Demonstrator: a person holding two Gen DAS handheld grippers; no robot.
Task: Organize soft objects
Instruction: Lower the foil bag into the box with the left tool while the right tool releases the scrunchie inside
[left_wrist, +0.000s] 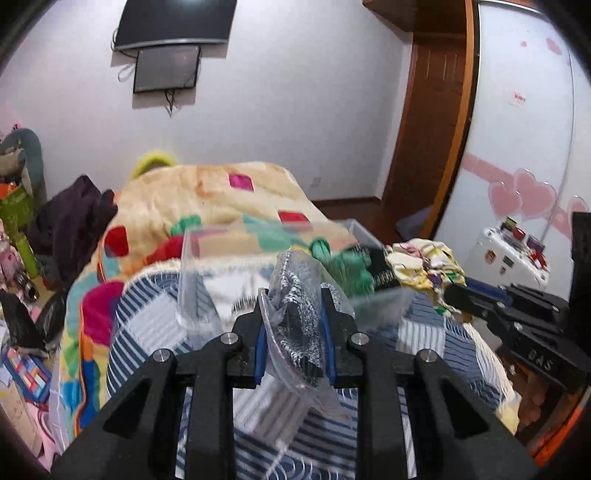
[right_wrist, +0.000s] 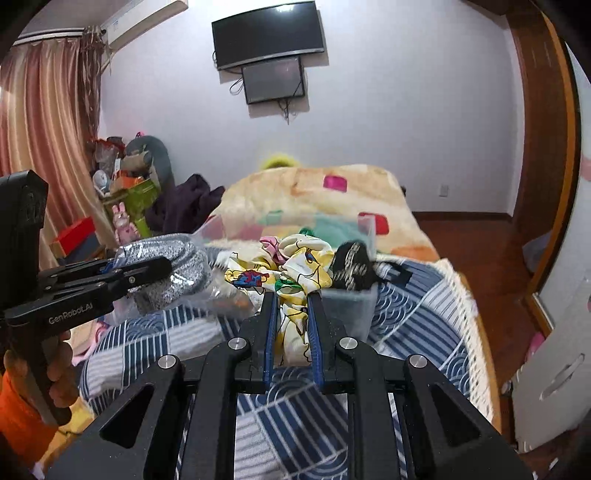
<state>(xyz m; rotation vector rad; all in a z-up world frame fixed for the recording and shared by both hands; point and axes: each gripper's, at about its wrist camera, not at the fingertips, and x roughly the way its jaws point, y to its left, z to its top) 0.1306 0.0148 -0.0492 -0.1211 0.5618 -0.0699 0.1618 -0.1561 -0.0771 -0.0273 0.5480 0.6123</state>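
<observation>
Left gripper (left_wrist: 295, 325), lower centre of the left wrist view: fingers drawn in narrow, clamped on a grey knit item sealed in a clear plastic bag (left_wrist: 295, 295). The bag sticks up between the blue pads and hangs below them; it is held off the bed. In the right wrist view the same package (right_wrist: 166, 269) sits at centre left, gripped from the side.

Handling estimate: light, soft inside, but the film is slick and crinkly, so it may slide in the pads. Best hold is across the knit bulk, not on loose film alone.

Right gripper (right_wrist: 291, 317), lower centre: fingers narrow, pinching a yellow cartoon-print cloth (right_wrist: 295, 266). The cloth bunches above the tips and drapes down between them. Limp, light, no stiffness; any fold is a fair hold, though trailing ends may catch.

Just behind the cloth, centre frame, a clear plastic bin (right_wrist: 351, 306) rests on the blue striped quilt (right_wrist: 424, 314); a black patterned item (right_wrist: 351, 266) and something green (left_wrist: 347, 266) lie in it. Whether the cloth touches the bin rim, cannot tell
</observation>
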